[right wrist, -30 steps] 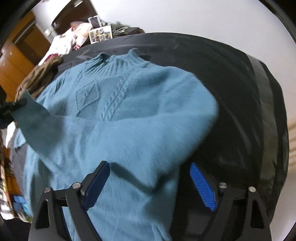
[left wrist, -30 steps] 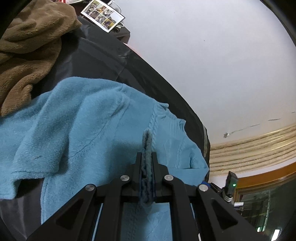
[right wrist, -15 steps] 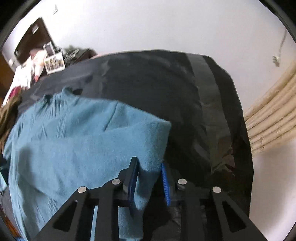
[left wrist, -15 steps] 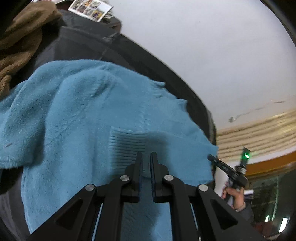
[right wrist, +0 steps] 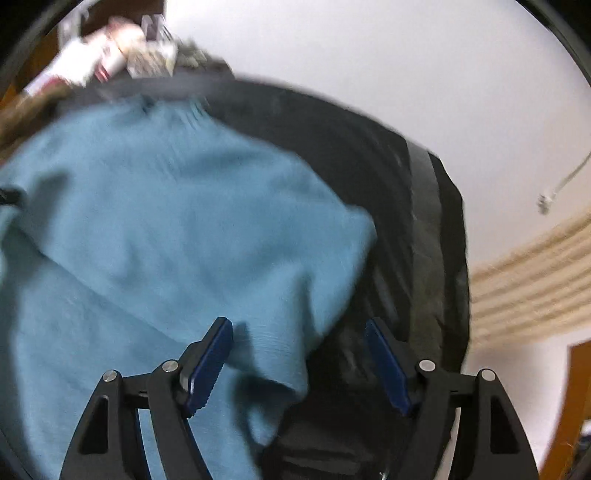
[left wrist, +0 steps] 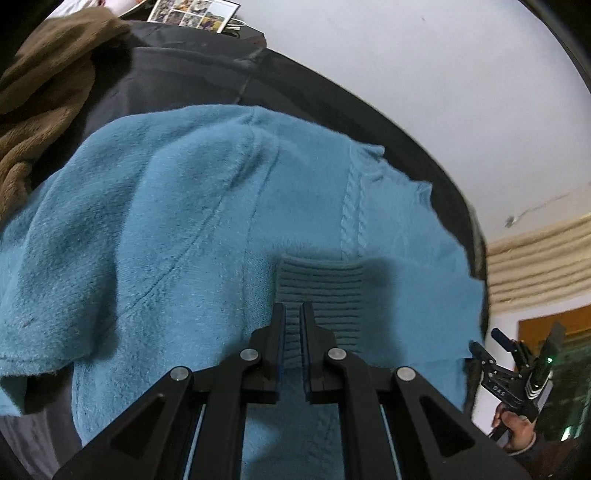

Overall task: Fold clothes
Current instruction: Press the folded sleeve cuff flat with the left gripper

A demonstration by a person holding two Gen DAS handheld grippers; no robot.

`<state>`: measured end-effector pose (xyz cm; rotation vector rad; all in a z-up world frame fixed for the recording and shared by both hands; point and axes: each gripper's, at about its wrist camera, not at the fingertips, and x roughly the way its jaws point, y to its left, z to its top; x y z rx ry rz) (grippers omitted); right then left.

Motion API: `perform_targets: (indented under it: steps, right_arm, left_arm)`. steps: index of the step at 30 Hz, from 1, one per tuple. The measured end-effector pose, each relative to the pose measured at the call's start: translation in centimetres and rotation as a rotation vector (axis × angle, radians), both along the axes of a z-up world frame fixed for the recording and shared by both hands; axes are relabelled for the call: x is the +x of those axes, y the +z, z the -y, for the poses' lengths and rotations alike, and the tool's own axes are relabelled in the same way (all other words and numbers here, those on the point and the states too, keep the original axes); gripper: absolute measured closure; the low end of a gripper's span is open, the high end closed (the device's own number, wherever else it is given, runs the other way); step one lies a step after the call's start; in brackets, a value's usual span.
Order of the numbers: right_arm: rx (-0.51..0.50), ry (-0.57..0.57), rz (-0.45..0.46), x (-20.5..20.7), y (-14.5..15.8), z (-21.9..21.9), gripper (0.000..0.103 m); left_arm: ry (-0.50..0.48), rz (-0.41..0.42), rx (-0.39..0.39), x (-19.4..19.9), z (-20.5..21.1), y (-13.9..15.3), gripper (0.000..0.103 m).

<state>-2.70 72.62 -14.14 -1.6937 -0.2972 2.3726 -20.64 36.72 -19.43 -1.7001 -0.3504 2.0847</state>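
A fluffy blue sweater lies spread on a black cover. Its ribbed cuff rests flat on the sweater's body, with the sleeve folded across. My left gripper is shut on the near end of that cuff. In the blurred right wrist view, my right gripper has its jaws opening wide. The folded edge of the sweater lies between the blue pads, which do not press on it. The left wrist view also shows the right gripper at the sweater's right edge, held by a hand.
A brown fleecy garment lies heaped at the left of the cover. A sheet of photos and other clutter sit at the far end. Bare black cover shows to the right of the sweater, with a white wall behind.
The left gripper has brought the cuff down flat onto the sweater's body. The right gripper closed on the sweater's folded edge half a second ago and has since let it go.
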Motion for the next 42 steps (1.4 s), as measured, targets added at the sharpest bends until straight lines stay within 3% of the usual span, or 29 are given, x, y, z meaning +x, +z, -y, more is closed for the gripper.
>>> perform_targets:
  steps: [5,12,14,18,21,24,28,30,34,35,36,38,40,42]
  right_arm:
    - [-0.083,-0.155,0.007,1.6,-1.0,-4.0,0.024]
    - [-0.084,-0.182,0.013,1.8,-1.2,-4.7,0.019]
    - [-0.088,-0.179,-0.005,1.9,-0.4,-4.1,0.019]
    - [-0.197,-0.130,-0.092,2.3,2.1,-1.6,0.019]
    - [-0.248,-0.075,-0.086,1.8,1.8,1.0,0.019]
    - [-0.270,-0.032,-0.046,1.7,0.1,2.6,0.019]
    - [-0.273,-0.056,0.011,1.8,-3.0,2.9,0.017]
    - [-0.271,-0.055,-0.011,2.3,-3.3,2.9,0.010]
    - [-0.261,-0.071,-0.004,2.4,-3.1,2.8,0.009]
    - [-0.261,-0.086,0.000,2.5,-2.9,2.7,0.009]
    - [-0.269,-0.100,-0.009,2.8,-2.5,2.8,0.009]
    - [-0.294,-0.093,-0.037,3.9,-1.6,3.5,0.009]
    - [-0.314,-0.083,-0.057,4.9,-0.9,4.3,0.009]
    - [-0.292,-0.043,-0.024,5.7,-1.6,5.8,0.009]
  left_arm:
    - [-0.033,-0.045,-0.066,0.0,-0.7,-0.4,0.092]
    - [-0.007,-0.090,-0.159,-0.9,-0.3,-0.1,0.091]
    - [0.013,-0.073,-0.143,-1.0,0.5,0.0,0.091]
    - [0.012,-0.070,-0.097,-0.4,1.1,0.5,0.091]
    - [-0.007,-0.071,-0.040,0.3,0.7,1.0,0.091]
    - [-0.051,-0.077,-0.037,0.9,-0.4,0.8,0.084]
    - [-0.073,-0.102,-0.069,1.1,-1.2,0.0,0.083]
    - [-0.071,-0.098,-0.058,0.9,-1.1,0.0,0.083]
    - [-0.037,-0.068,-0.048,1.3,-0.4,0.3,0.083]
    - [-0.022,-0.059,-0.055,1.5,-0.1,0.4,0.076]
    - [-0.005,-0.052,-0.058,1.8,0.2,0.6,0.062]
    - [0.036,-0.042,-0.050,2.8,1.4,1.0,0.049]
    - [0.072,-0.031,-0.035,3.8,2.7,1.1,0.041]
    - [0.113,-0.008,-0.032,4.9,4.4,1.2,0.027]
